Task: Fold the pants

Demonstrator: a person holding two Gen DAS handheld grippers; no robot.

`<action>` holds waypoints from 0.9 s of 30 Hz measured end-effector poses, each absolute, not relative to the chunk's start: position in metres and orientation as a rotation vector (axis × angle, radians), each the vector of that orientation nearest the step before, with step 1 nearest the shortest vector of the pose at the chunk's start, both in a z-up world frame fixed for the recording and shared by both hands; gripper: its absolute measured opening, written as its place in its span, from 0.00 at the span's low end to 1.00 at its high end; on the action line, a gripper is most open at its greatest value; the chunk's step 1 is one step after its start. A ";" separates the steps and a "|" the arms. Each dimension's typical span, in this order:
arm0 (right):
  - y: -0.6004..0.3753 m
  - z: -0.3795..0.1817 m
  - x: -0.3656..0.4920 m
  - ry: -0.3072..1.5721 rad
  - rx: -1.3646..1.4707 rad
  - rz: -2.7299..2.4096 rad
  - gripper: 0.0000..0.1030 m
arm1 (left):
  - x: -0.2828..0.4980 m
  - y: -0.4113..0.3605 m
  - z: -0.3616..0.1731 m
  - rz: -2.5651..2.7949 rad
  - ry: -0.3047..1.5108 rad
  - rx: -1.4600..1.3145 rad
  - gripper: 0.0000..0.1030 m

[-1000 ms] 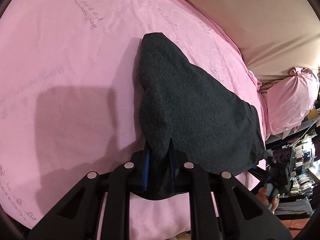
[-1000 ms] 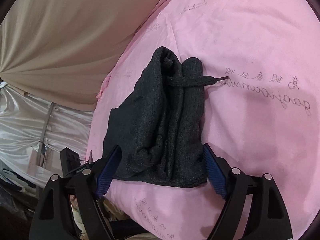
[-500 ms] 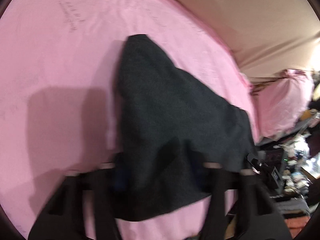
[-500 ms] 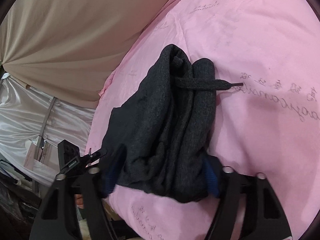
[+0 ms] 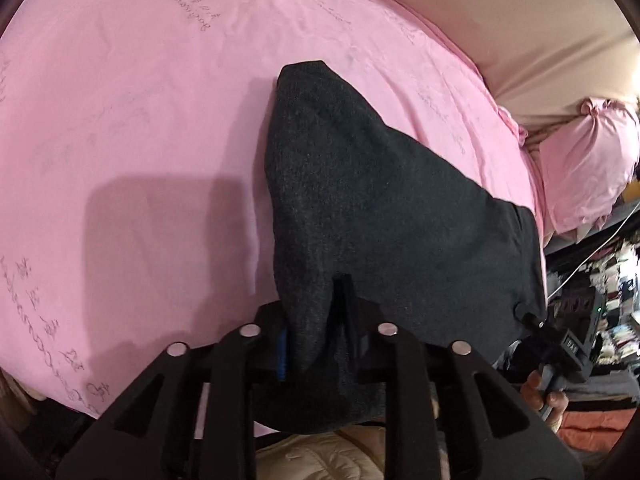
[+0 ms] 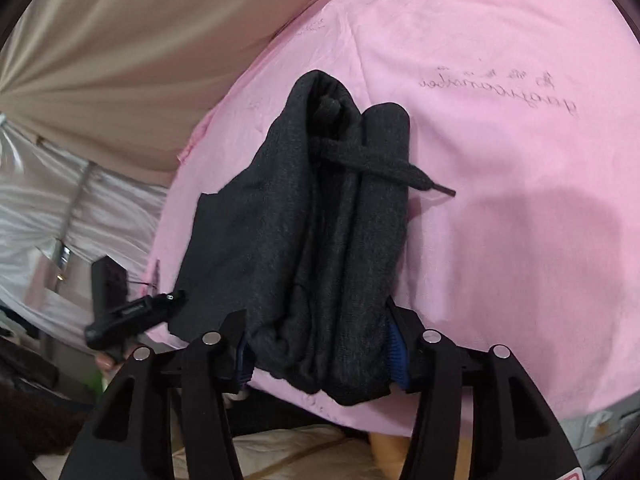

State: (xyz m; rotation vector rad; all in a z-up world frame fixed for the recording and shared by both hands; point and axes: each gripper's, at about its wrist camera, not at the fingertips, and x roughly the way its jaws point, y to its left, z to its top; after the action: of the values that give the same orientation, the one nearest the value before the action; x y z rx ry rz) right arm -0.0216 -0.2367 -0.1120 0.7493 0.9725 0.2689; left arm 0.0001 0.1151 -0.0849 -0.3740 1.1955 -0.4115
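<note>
Dark grey folded pants (image 5: 384, 208) lie on a pink sheet (image 5: 140, 100) near the bed's edge. My left gripper (image 5: 316, 344) is shut on the pants' near corner; cloth bunches between its fingers. In the right wrist view the pants (image 6: 320, 240) form a thick bundle with a drawstring (image 6: 384, 168) across the top. My right gripper (image 6: 320, 356) stands wide around the bundle's near end, its blue pads on either side of the cloth. The right gripper also shows in the left wrist view (image 5: 560, 344), the left one in the right wrist view (image 6: 132, 312).
A pink pillow (image 5: 588, 160) lies at the right. A beige wall (image 5: 500, 12) is behind the bed. A beige curtain (image 6: 120, 60) and silvery drapes (image 6: 48, 208) stand at the left. A cream quilt (image 6: 300, 452) lies below the bed edge.
The left gripper opened briefly with a blurred shift, then closed again on the pants' corner. The right gripper moved in around the bundle's end.
</note>
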 end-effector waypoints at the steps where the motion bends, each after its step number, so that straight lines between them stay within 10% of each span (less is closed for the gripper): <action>1: -0.235 -0.110 -0.020 0.972 0.734 0.276 0.53 | 0.000 0.114 -0.084 -0.427 1.198 -0.392 0.37; 3: -0.230 -0.109 -0.017 0.984 0.705 0.282 0.56 | 0.000 0.111 -0.085 -0.485 1.190 -0.429 0.61; 8: -0.223 -0.112 -0.012 0.969 0.693 0.314 0.64 | 0.004 0.112 -0.094 -0.545 1.167 -0.517 0.70; 10: -0.218 -0.112 -0.010 0.960 0.685 0.322 0.65 | 0.005 0.112 -0.099 -0.564 1.166 -0.548 0.63; 12: -0.220 -0.113 -0.006 0.942 0.698 0.326 0.63 | 0.008 0.114 -0.102 -0.541 1.178 -0.548 0.29; 14: -0.218 -0.117 0.002 0.938 0.697 0.310 0.40 | 0.013 0.117 -0.107 -0.521 1.202 -0.568 0.18; 27: -0.208 -0.020 -0.027 0.781 0.533 0.342 0.28 | -0.028 0.102 0.010 -0.610 0.945 -0.316 0.10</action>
State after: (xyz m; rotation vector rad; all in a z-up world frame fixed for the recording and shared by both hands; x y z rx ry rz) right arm -0.0266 -0.2084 -0.0202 0.5329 0.7813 0.3420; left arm -0.0276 0.1023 0.0104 -0.3160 0.9451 -0.6103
